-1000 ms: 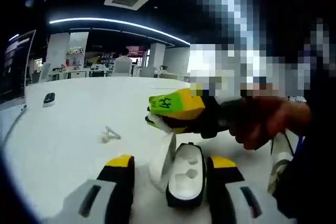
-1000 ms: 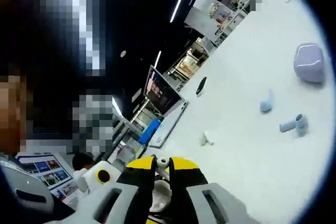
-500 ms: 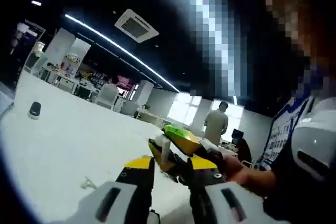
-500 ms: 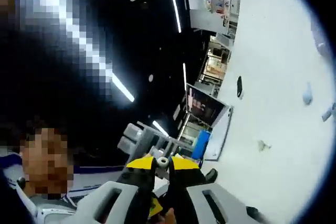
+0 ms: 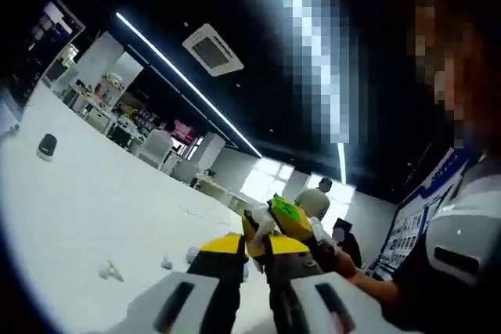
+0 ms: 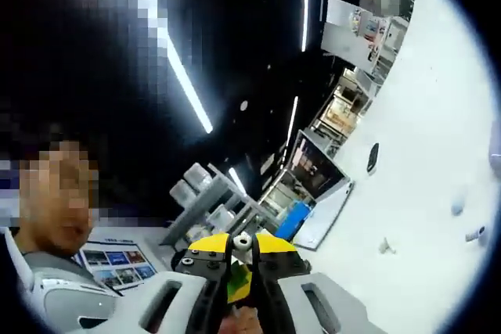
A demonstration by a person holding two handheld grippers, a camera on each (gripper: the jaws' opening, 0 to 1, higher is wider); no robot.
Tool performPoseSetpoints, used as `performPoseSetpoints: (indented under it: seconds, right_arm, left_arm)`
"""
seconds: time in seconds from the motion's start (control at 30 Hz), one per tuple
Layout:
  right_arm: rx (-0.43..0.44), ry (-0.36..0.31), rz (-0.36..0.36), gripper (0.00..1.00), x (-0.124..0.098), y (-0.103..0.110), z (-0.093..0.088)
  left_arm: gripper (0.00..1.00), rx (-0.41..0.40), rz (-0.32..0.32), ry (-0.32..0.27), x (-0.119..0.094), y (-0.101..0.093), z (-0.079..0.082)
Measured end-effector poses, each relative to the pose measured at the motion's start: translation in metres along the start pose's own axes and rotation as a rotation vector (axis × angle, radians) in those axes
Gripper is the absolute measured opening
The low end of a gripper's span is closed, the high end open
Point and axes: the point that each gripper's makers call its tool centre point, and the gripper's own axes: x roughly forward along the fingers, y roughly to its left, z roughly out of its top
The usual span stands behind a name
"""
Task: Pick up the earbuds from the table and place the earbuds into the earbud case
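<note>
1. In the left gripper view the left tongs (image 5: 254, 246) rise from the bottom with their yellow tips nearly pressed together; whether anything sits between them cannot be told.
2. Just past those tips are the right tongs (image 5: 261, 221), with a green label on the body, held by a hand (image 5: 338, 262) and carrying a white earbud (image 5: 259, 220).
3. In the right gripper view the right tongs (image 6: 243, 244) pinch the white earbud (image 6: 243, 241) at their yellow tips.
4. On the white surface (image 5: 70, 193) lie another white earbud (image 5: 109, 271), two small pale pieces (image 5: 178, 258) and, well apart, a dark oval object (image 5: 47, 145).
5. In the right gripper view the surface (image 6: 423, 193) carries the dark oval object (image 6: 373, 157), a white earbud (image 6: 386, 246) and bluish pieces (image 6: 468, 221).
</note>
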Motion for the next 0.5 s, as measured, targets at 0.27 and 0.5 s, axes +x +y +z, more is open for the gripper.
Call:
performPoseSetpoints:
  seconds: [0.27, 0.5]
  right_arm:
    - [-0.18, 0.07, -0.045, 0.1, -0.008, 0.002, -0.002]
    - [-0.337, 0.139, -0.086, 0.1, -0.017, -0.002, -0.002]
  left_arm:
    - [0.12, 0.008, -0.009, 0.026, 0.006, -0.006, -0.005]
    - [0.08, 0.034, -0.006, 0.057, 0.005, -0.008, -0.011]
